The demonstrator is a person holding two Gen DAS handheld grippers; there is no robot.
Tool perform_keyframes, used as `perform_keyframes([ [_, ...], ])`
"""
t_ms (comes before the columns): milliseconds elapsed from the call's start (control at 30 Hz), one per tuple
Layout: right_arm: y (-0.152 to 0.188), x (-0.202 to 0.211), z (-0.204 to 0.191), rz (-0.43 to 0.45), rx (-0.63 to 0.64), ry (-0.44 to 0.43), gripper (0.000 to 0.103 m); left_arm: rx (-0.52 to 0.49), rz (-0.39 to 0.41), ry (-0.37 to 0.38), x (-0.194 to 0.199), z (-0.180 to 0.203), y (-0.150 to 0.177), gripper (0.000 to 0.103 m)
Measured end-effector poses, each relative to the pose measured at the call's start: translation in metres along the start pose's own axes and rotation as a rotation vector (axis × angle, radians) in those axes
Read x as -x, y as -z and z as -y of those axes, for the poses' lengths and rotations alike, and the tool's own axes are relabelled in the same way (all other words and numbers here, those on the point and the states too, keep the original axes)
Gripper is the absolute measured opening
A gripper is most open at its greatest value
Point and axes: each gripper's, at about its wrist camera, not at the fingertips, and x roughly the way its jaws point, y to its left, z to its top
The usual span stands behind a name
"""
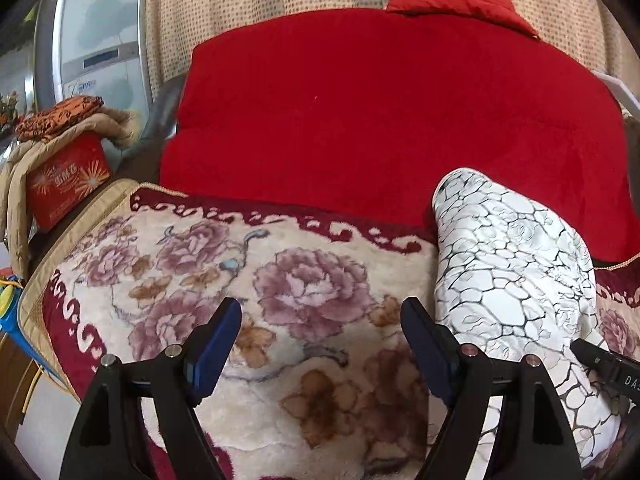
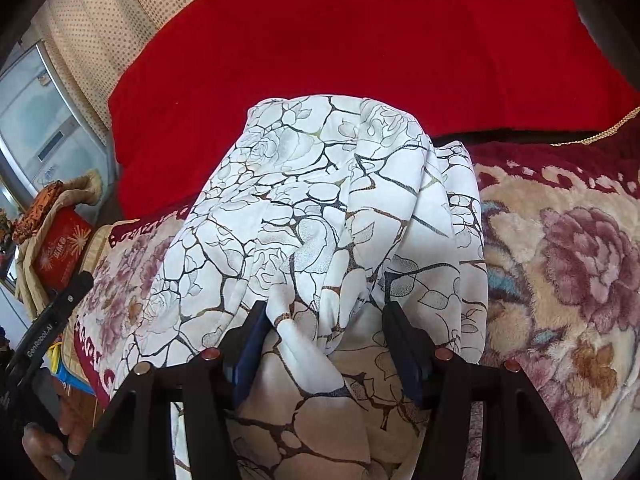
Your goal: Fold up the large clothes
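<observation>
The white patterned garment lies bunched lengthwise on the floral blanket, a fold apparently just released between the right gripper's parted jaws, while the left gripper's wide, empty jaws must next be brought to a fresh edge.

Both tools are matte black plastic. The left gripper has two tapering fingers lined with dark blue pads and silver and copper-coloured round screw heads on the knuckles. The right gripper matches it. White lettering runs along each black body. Fingers wrap the left handle.
</observation>
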Motion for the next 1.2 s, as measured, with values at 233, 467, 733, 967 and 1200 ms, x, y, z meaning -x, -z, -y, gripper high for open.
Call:
perform_keyframes([
  [233,0.000,0.000,0.000,0.000,0.000,0.001,0.062,0.008,-0.062,-0.033,-0.008,-0.011,0.005,0.082],
  [467,0.000,0.000,0.000,-0.002,0.001,0.000,0.062,0.030,-0.077,-0.065,-0.012,-0.027,0.006,0.082],
  [733,0.000,0.000,-0.001,-0.001,0.003,0.001,0.062,0.041,-0.063,-0.087,-0.011,-0.036,0.004,0.082],
  [967,0.000,0.000,0.000,-0.001,0.003,0.001,0.062,0.039,-0.046,-0.092,-0.007,-0.037,0.003,0.082],
  [1200,0.000,0.000,0.000,0.000,0.003,0.001,0.062,0.037,-0.029,-0.101,-0.004,-0.037,0.002,0.082],
])
